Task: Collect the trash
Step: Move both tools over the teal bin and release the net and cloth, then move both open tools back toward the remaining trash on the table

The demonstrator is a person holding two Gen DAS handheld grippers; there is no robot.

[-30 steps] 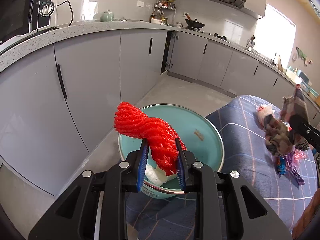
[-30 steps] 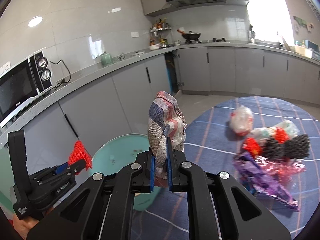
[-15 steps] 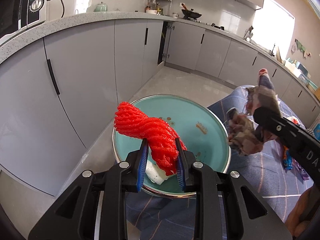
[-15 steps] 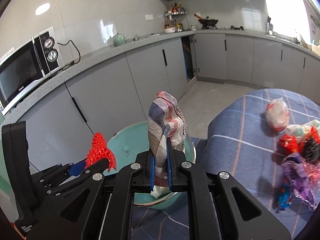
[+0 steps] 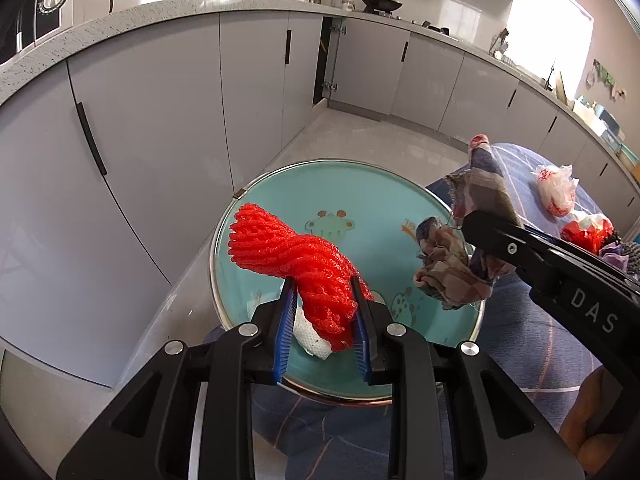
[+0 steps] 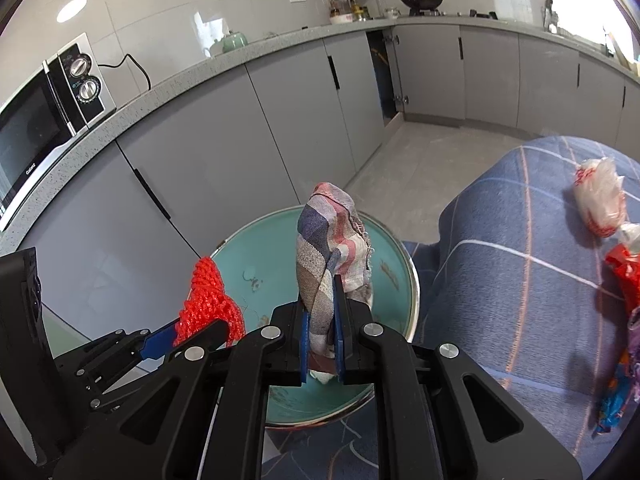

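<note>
The left hand-held gripper (image 5: 323,322) clenches red foam netting (image 5: 298,258) above the teal basin (image 5: 360,196); the right hand-held gripper (image 6: 321,340) grips a plaid rag (image 6: 326,248) over that basin's rim.

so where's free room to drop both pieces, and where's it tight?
The teal basin: its far half is bare, from the far rim to the cartoon prints. The near floor holds a white scrap. The blue tablecloth beside the basin is bare. It is crowded at the wrapper pile on the cloth's right.
</note>
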